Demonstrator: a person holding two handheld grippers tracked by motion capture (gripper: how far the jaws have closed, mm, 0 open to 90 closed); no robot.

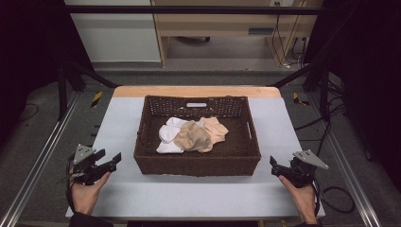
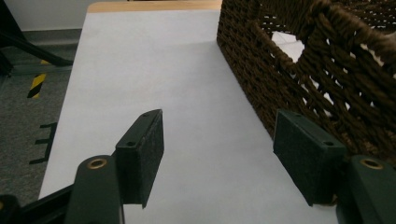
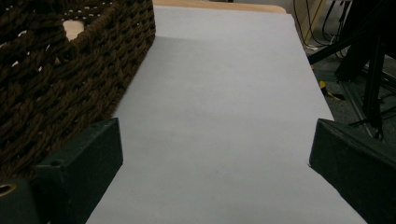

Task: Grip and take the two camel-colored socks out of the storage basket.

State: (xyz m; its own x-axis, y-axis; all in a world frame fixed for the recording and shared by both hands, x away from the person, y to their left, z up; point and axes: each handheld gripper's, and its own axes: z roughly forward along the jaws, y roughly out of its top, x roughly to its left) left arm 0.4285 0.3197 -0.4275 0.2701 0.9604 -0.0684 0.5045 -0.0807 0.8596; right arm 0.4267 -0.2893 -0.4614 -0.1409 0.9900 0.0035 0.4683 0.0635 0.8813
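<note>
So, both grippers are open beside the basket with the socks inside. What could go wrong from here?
1. The socks lie tangled in one pile, white and beige overlapping, so one pinch may lift several at once.
2. The wicker basket has tall walls; a jaw of the left gripper or the right gripper reaching in could catch the rim or weave and drag it.
3. The basket probably slides easily on the smooth table.

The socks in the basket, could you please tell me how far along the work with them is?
Nothing looks done yet: the white socks and beige socks all lie heaped in the wicker basket. Nothing is in hand: the left gripper and right gripper are open on either side of it. Everything is left.
</note>
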